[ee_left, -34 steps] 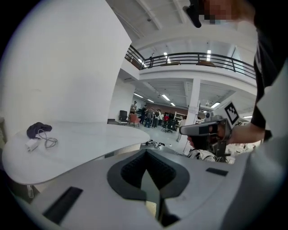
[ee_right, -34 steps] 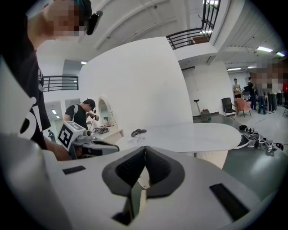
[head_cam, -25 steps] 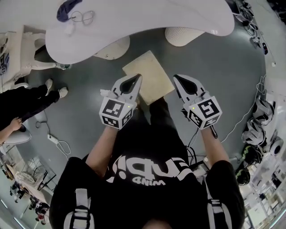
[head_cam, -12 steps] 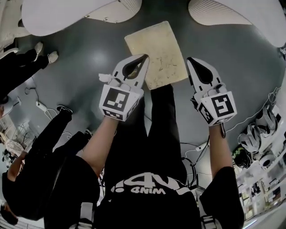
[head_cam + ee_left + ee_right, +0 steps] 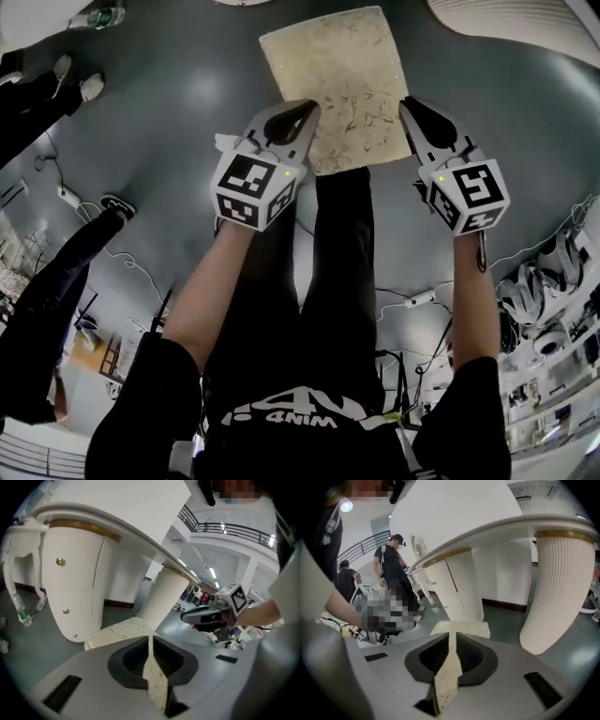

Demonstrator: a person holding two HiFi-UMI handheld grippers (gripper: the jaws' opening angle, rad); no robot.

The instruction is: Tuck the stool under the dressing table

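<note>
The stool (image 5: 337, 66) has a square cream seat with a marbled pattern and stands on the grey floor, straight ahead of me. My left gripper (image 5: 305, 110) is shut and hangs at the seat's near left corner. My right gripper (image 5: 409, 105) is shut at the near right corner. Neither holds anything; the seat shows through the slit behind the closed tips in both gripper views. In the left gripper view my left gripper (image 5: 150, 639) points at the stool (image 5: 119, 631), with the white dressing table (image 5: 79, 583) on fluted legs behind. In the right gripper view my right gripper (image 5: 452, 634) points at the stool (image 5: 461, 627).
The table's two fluted legs (image 5: 464, 588) (image 5: 558, 592) stand apart, with a dark gap between them behind the stool. A person in black (image 5: 47, 281) is at the left, others (image 5: 393, 564) farther back. Cables (image 5: 75, 202) and gear (image 5: 544, 309) lie on the floor. A bottle (image 5: 21, 611) stands nearby.
Both grippers have sunk together towards the stool's near edge. The stool looks larger now. The dressing table top has slid out of the head view's top edge.
</note>
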